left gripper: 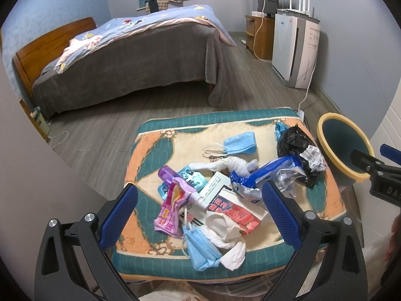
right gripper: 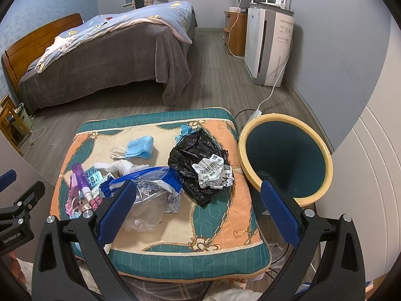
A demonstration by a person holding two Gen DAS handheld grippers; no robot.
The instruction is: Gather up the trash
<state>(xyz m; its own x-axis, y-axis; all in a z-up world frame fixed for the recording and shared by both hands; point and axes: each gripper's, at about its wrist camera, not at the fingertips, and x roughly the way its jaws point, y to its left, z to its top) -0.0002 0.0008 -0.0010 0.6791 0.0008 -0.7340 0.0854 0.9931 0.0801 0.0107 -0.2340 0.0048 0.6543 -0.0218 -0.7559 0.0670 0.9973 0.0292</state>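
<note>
Trash lies on a patterned cushion (left gripper: pixel 323 195) (right gripper: pixel 215 228): a black plastic bag (right gripper: pixel 195 155) (left gripper: pixel 290 140) with a crumpled white label (right gripper: pixel 213 171), a blue and silver wrapper (right gripper: pixel 153 180) (left gripper: pixel 270 170), blue face masks (left gripper: pixel 241 143) (right gripper: pixel 140 146) (left gripper: pixel 200 248), a purple spray bottle (left gripper: pixel 175 180) (right gripper: pixel 81 178), a pink wrapper (left gripper: pixel 170 213) and white tissue (left gripper: pixel 225 235). A dark blue bin with a yellow rim (right gripper: pixel 285 155) (left gripper: pixel 343 143) stands right of the cushion. My left gripper (left gripper: pixel 200 213) is open above the near trash pile. My right gripper (right gripper: pixel 198 210) is open above the cushion's near side.
A bed (left gripper: pixel 130 57) with a grey blanket stands at the back left. A white air purifier (left gripper: pixel 295 50) and a wooden cabinet (left gripper: pixel 260 35) line the right wall, with a white cable (right gripper: pixel 273 87) running to a power strip behind the bin. Grey wooden floor (left gripper: pixel 150 115) lies between.
</note>
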